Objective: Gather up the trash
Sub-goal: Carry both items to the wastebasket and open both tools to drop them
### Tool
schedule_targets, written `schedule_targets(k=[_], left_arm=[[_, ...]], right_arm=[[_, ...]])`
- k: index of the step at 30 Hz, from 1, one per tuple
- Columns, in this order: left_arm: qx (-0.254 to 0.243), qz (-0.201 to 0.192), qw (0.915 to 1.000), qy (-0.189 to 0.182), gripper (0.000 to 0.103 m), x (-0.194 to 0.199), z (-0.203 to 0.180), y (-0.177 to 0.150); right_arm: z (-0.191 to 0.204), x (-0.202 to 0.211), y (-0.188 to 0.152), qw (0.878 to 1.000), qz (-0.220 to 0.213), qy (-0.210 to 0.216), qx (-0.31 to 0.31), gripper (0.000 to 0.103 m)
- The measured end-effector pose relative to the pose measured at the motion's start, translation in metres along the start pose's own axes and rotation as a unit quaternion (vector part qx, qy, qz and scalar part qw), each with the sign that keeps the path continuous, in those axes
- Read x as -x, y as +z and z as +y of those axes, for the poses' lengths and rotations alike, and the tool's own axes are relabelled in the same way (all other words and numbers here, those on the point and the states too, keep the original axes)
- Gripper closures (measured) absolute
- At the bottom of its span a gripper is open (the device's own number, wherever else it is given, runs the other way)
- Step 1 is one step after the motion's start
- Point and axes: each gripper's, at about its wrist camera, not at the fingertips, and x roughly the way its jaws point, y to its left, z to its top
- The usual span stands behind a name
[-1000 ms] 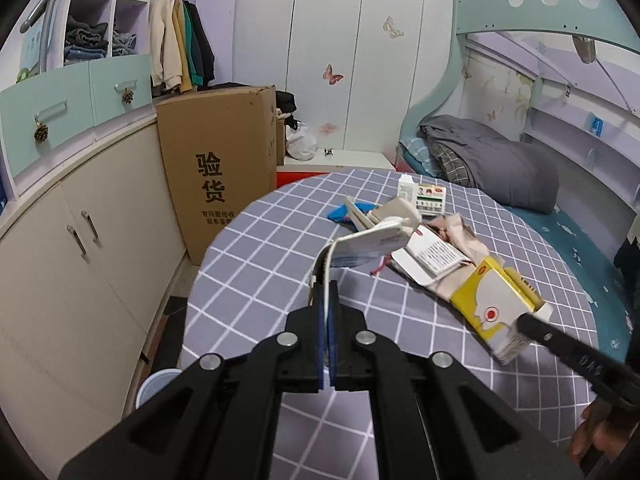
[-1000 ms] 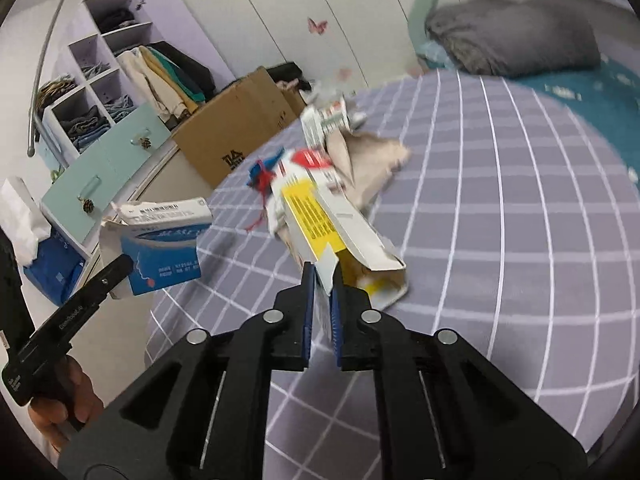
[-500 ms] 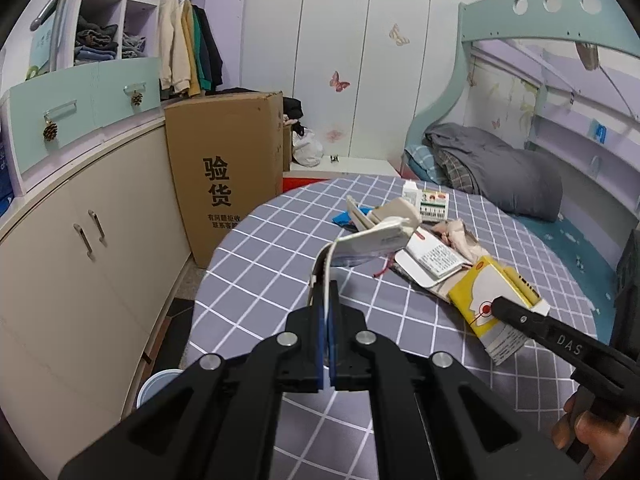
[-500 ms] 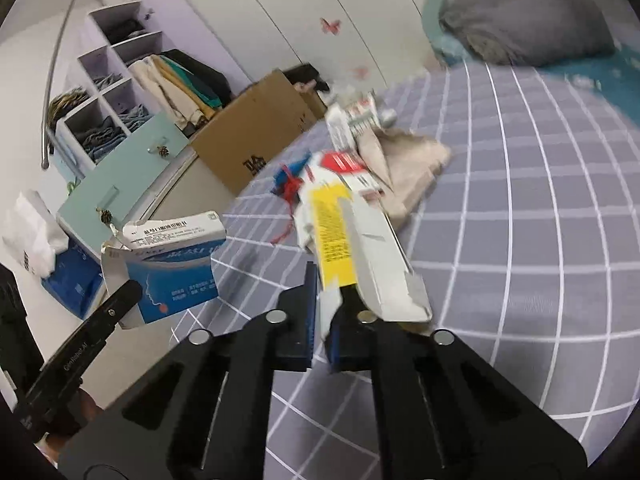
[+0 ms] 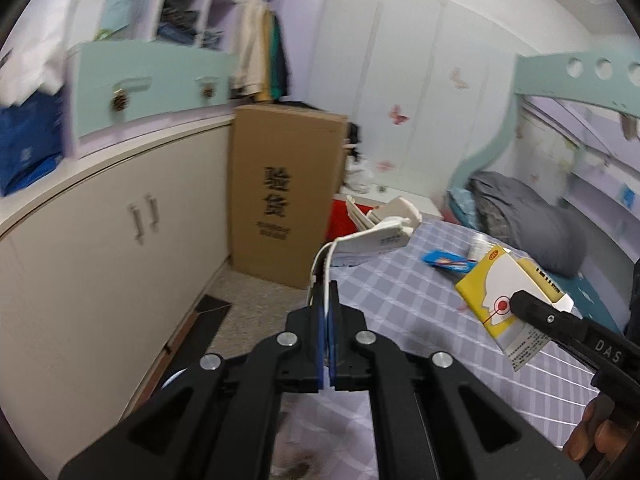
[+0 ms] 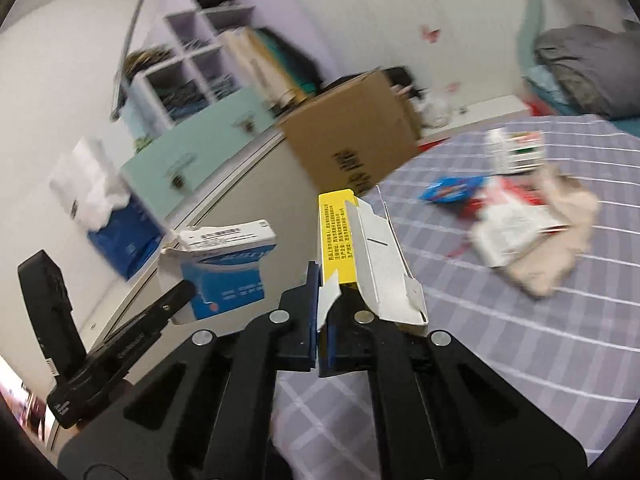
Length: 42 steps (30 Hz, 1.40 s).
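While the left gripper (image 5: 327, 300) pinches a blue-white box (image 6: 224, 268), right gripper (image 6: 322, 300) jaws clamp a yellow carton (image 5: 500, 296).

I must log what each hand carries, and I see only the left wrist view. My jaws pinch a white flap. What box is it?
Observer: A blue and white box, pinched by its flap in the left gripper.
Operator: The right gripper, how does it hold the yellow box?
Observer: The right gripper is shut on a torn flap at the yellow box's open end.
Operator: Is trash left on the bed?
Observer: Yes, a blue wrapper and a white carton lie on the checked cover.
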Motion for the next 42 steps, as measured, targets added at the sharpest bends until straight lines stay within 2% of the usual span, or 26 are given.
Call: schedule_targets(k=[7, 15, 19, 23, 31, 32, 33, 34, 35, 42], left_arm=[[0.048, 0.028, 0.9963, 0.066, 0.102, -0.009, 0.087, -0.014], [0.083, 0.092, 0.9845, 0.124, 0.102, -0.043, 0.171, -0.048], [0.103, 0.139, 0.9751, 0.138, 0.102, -0.07, 0.207, -0.073], [0.117, 0.172, 0.9679, 0.141, 0.101, -0.093, 0.225, -0.092], [0.125, 0.207, 0.9612, 0.133, 0.097, -0.134, 0.242, -0.103], [0.128, 0.213, 0.9594, 0.132, 0.089, -0.139, 0.244, -0.104], [0.13, 0.223, 0.9564, 0.137, 0.06, -0.143, 0.246, -0.106], [0.132, 0.235, 0.9518, 0.147, 0.044, -0.148, 0.249, -0.108], [0.136, 0.233, 0.9509, 0.152, 0.034, -0.149, 0.251, -0.11], [0.143, 0.238, 0.947, 0.162, 0.034, -0.147, 0.262, -0.127]], right_arm=[[0.072, -0.084, -0.027, 0.994, 0.079, 0.046, 0.053, 0.1], [0.119, -0.174, -0.077, 0.979, 0.171, 0.058, 0.098, 0.1], [0.127, -0.214, -0.104, 0.969, 0.212, 0.045, 0.12, 0.1], [0.126, -0.248, -0.128, 0.961, 0.244, 0.027, 0.13, 0.1], [0.11, -0.28, -0.146, 0.957, 0.262, -0.001, 0.128, 0.1], [0.109, -0.281, -0.146, 0.956, 0.263, -0.003, 0.127, 0.099], [0.108, -0.282, -0.147, 0.956, 0.265, -0.005, 0.126, 0.099], [0.106, -0.284, -0.149, 0.955, 0.268, -0.007, 0.125, 0.099], [0.105, -0.286, -0.151, 0.955, 0.27, -0.008, 0.125, 0.099], [0.105, -0.291, -0.159, 0.951, 0.281, -0.009, 0.126, 0.099]])
